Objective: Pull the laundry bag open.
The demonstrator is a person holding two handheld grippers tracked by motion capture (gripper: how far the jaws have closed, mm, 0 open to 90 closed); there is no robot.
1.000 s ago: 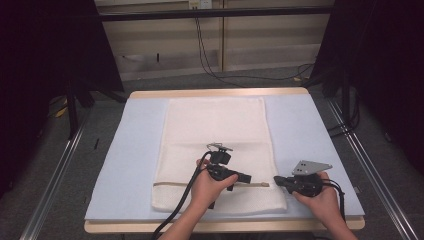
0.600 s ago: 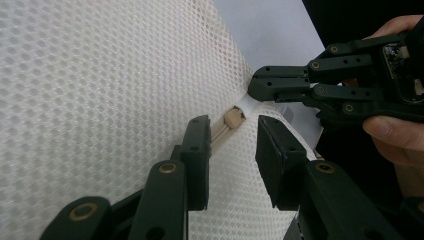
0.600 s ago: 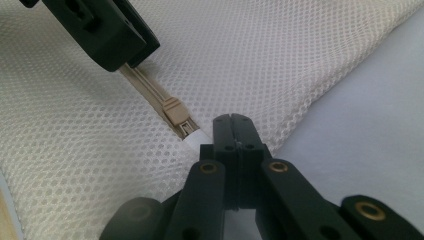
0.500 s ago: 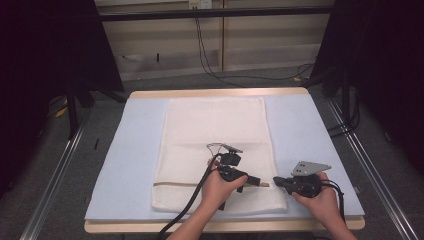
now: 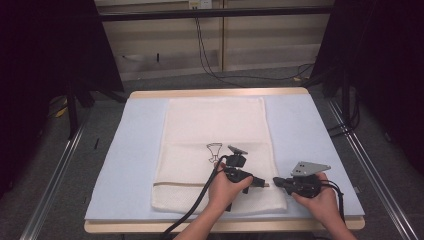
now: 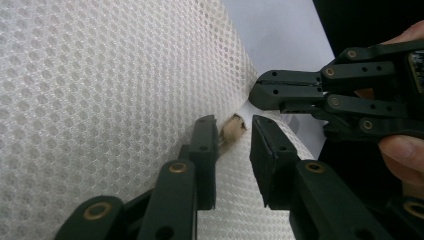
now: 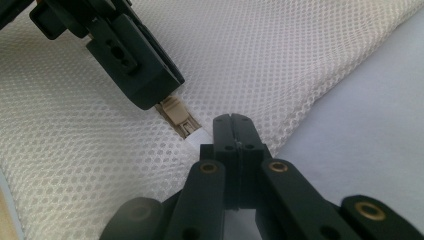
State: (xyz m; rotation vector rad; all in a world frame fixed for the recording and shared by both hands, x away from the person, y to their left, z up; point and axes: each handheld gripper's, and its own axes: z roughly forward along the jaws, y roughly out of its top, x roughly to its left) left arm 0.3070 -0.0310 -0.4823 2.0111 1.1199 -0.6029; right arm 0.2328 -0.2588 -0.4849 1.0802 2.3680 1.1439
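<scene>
Your left gripper (image 6: 232, 150) slid right along the mesh bag (image 5: 215, 125) twd the right gripper (image 7: 235, 131), jaws closing, narrow around the zipper pull (image 6: 233, 128). Right's clamped on the bag's white tab (image 7: 200, 137).

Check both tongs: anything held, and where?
Right tongs are shut on the mesh bag's edge, at the zipper end. Left tongs straddle the zipper pull, just closing, not yet pressing.

White honeycomb mesh cloth bag (image 5: 215, 145), beige plastic zipper pull (image 7: 175, 114), matt.

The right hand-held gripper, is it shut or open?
Shut: the right hand-held gripper has its jaws together on the mesh bag's edge.
</scene>
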